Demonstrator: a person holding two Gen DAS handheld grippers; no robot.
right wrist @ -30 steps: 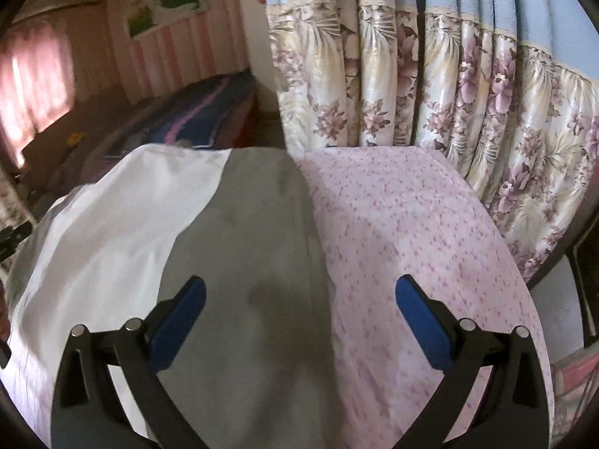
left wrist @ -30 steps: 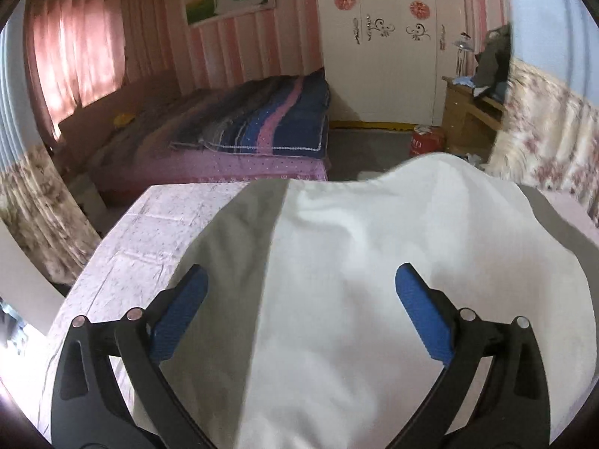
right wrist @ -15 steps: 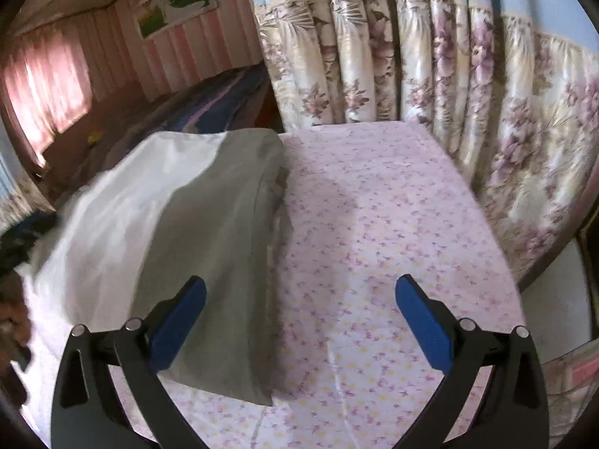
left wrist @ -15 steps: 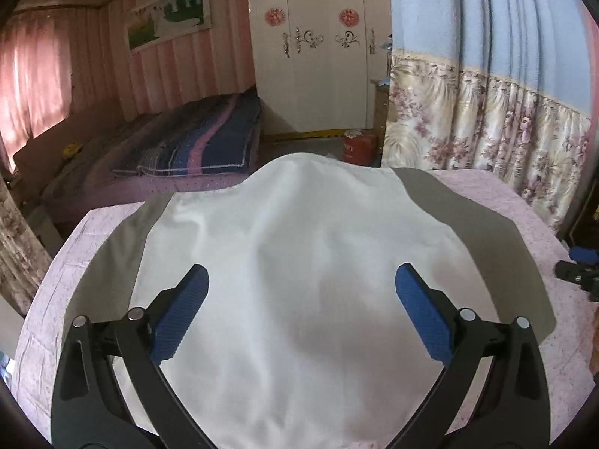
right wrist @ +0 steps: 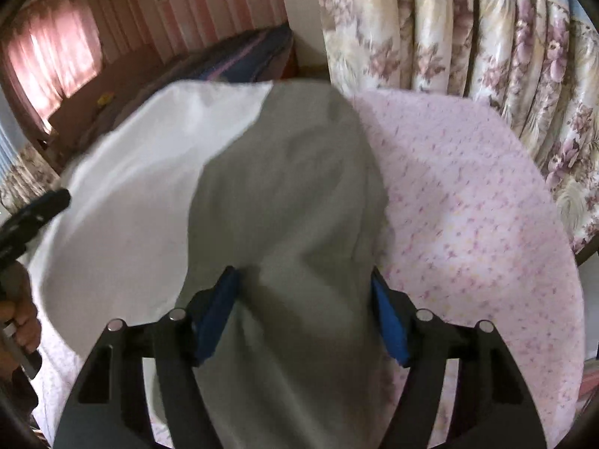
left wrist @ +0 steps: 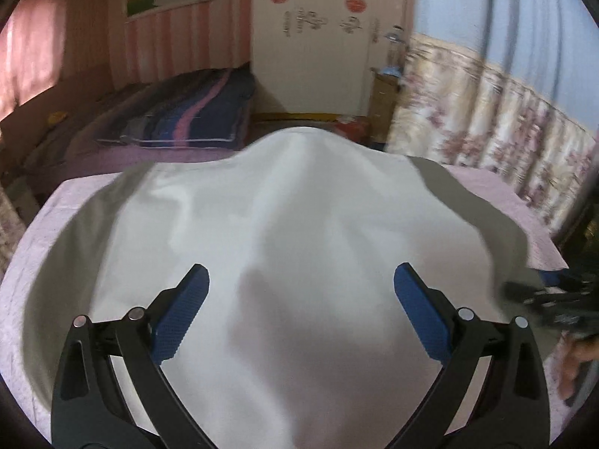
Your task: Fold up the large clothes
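Garment: white body with grey side panels, spread over the pink flower-print sheet of the work surface; cloth blurred in both views.

Left wrist view, near to far:
- left gripper over the white middle of the garment, jaws released and wide apart, blue pads clear of each other, white cloth between and below them
- shallow folds and a soft shadow in the white cloth just ahead of the pads
- grey panels at the left and right margins of the white area; the far edge rises to a rounded hump
- at the right edge, a dark blurred tool beside the garment, with fingers of a hand below it
- beyond the surface: bed with dark blue and pink striped cover, white wardrobe with red round stickers, flowered curtain to the right

Right wrist view, near to far:
- right gripper astride a bunched ridge of the grey panel; jaws drawn in with the grey cloth filling the gap, both pads against the fold, so grasping the garment
- white part of the garment lies left of the grey panel; pink sheet bare to the right
- left edge: blurred dark tool and a hand, touching or just beside the white cloth, cannot tell which
- far: pink striped wall, flowered curtain at right
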